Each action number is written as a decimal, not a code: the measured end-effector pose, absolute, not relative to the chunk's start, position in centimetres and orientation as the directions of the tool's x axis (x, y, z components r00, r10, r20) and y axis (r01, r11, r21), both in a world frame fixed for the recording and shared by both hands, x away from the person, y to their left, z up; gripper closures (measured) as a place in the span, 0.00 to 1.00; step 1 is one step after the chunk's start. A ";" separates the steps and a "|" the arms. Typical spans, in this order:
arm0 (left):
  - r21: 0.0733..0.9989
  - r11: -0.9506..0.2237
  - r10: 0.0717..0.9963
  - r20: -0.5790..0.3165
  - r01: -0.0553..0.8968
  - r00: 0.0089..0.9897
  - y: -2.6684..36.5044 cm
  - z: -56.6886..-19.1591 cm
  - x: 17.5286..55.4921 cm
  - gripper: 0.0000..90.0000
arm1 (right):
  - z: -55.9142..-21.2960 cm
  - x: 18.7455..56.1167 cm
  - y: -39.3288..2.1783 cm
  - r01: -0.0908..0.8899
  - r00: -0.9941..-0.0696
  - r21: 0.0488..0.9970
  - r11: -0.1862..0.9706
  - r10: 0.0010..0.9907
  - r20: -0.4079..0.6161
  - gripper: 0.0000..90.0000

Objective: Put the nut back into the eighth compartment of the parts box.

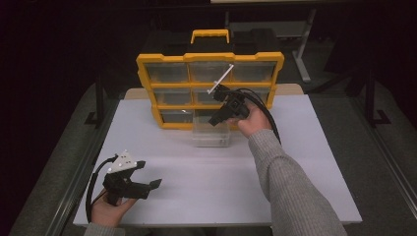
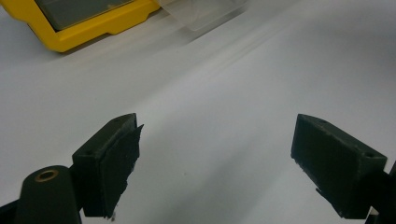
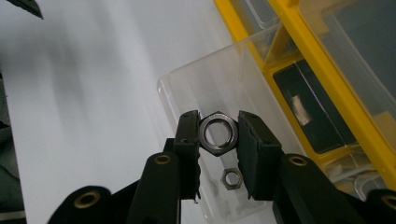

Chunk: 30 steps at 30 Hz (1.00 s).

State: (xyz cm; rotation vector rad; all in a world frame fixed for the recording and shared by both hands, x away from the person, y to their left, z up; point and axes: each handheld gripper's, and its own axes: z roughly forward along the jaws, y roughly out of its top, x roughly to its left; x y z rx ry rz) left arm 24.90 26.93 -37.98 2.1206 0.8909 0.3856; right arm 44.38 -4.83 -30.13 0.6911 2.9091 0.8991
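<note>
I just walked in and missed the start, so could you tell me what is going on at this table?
A person is working with two hand-held grippers at a white table. The right gripper is shut on a large metal hex nut, held above a clear plastic drawer that has been pulled out of the yellow parts organizer. A smaller nut already lies inside that drawer. The left gripper is open with nothing between its jaws, held low over the table's near left side.
</note>
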 end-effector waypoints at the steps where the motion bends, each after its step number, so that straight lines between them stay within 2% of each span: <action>1: 0.768 -0.439 0.707 -0.025 0.466 0.707 26.9 -38.0 24.9 0.17 | -30.3 44.5 -4.8 0.411 -0.900 0.538 0.735 0.421 0.112 0.77; 22: 0.764 -0.447 0.704 -0.021 0.466 0.710 27.1 -38.0 25.0 0.17 | -33.4 45.8 -3.6 0.453 -0.880 0.519 0.725 0.456 0.132 0.76; 30: 0.763 -0.442 0.707 -0.027 0.471 0.707 27.1 -38.1 24.9 0.17 | -33.5 45.6 -3.8 0.461 -0.875 0.526 0.715 0.467 0.132 0.71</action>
